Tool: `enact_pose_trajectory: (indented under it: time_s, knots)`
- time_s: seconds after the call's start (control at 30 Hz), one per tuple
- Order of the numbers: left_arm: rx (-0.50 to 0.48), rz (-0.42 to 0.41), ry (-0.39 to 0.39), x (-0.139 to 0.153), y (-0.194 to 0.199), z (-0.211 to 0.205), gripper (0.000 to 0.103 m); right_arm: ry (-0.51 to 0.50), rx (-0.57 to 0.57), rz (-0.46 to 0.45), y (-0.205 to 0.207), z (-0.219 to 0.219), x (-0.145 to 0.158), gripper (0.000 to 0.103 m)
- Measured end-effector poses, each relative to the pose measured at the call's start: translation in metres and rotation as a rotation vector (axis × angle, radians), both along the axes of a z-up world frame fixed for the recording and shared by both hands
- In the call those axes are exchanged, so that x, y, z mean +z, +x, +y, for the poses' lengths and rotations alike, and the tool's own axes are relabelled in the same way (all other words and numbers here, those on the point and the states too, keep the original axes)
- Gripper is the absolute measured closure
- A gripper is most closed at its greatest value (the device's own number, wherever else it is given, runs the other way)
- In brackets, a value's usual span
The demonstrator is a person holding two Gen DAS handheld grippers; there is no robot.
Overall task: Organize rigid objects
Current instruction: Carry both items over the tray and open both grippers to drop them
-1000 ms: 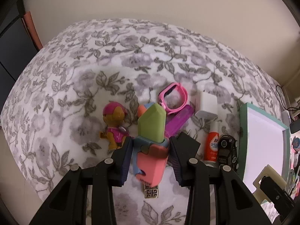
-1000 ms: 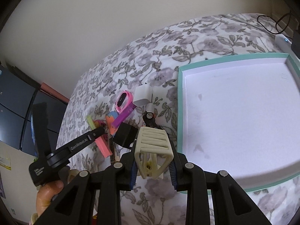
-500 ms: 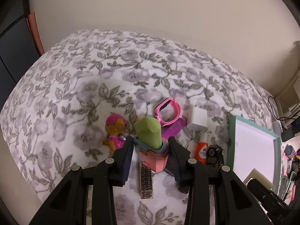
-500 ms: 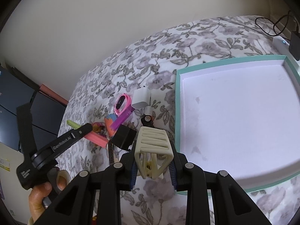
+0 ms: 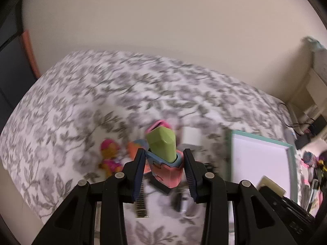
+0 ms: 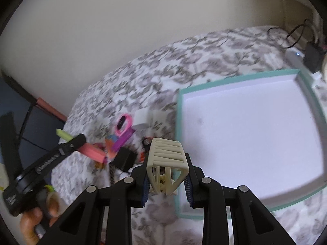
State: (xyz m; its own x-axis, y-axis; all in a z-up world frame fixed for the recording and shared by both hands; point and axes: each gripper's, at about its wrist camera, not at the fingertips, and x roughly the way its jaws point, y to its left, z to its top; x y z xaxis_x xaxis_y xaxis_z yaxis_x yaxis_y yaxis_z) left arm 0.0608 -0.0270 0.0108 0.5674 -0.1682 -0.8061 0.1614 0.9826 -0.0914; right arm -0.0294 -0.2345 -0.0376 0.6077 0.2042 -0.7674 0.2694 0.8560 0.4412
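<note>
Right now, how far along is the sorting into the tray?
Done: nothing; the teal tray holds no items. In hand: left claw grips the pink-and-green toy, lifted off the bedspread; right claw grips the cream hair clip beside the tray. Left: pink watch, white charger, pup figure, others.

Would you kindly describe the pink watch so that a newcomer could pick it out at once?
Start at the teal-rimmed tray on the floral bedspread. Beside its rim lies a small white block, and next to that is the pink watch. It alone is a pink loop around a dark face.
</note>
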Motion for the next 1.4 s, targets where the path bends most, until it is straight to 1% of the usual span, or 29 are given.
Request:
enact_pose_trajectory:
  time_s: [0.13, 0.23, 0.4, 0.5, 0.67, 0.87, 1.0, 1.13, 1.3, 1.4]
  knots:
    - [-0.099, -0.015, 0.003, 0.010, -0.009, -0.038, 0.064, -0.011, -0.068, 0.006, -0.005, -0.024, -0.001, 0.073]
    - [-0.162, 0.002, 0.015, 0.009, -0.013, -0.066, 0.064, -0.033, -0.137, 0.020, -0.009, -0.047, -0.004, 0.073]
    - [-0.266, 0.028, 0.055, -0.002, -0.019, -0.120, 0.064, -0.069, -0.267, 0.040, -0.020, -0.086, -0.010, 0.073]
    - [-0.307, 0.048, 0.062, -0.009, -0.020, -0.144, 0.064, -0.091, -0.330, 0.052, -0.025, -0.104, -0.013, 0.073]
    - [-0.349, 0.065, 0.100, -0.027, -0.021, -0.173, 0.064, -0.093, -0.401, 0.070, -0.033, -0.127, -0.021, 0.073]
    - [-0.353, 0.124, 0.099, -0.055, -0.018, -0.182, 0.064, -0.089, -0.416, 0.105, -0.034, -0.137, -0.033, 0.073]
    - [-0.350, 0.157, 0.093, -0.066, -0.018, -0.183, 0.064, -0.085, -0.412, 0.122, -0.034, -0.138, -0.038, 0.073]
    - [-0.343, 0.164, 0.070, -0.065, -0.019, -0.182, 0.063, -0.100, -0.402, 0.132, -0.032, -0.135, -0.039, 0.072]
    - [-0.331, 0.164, 0.069, -0.064, -0.018, -0.177, 0.060, -0.119, -0.387, 0.149, -0.030, -0.132, -0.041, 0.072]
    - [-0.322, 0.165, 0.066, -0.063, -0.016, -0.174, 0.055, -0.142, -0.383, 0.159, -0.029, -0.131, -0.041, 0.072]
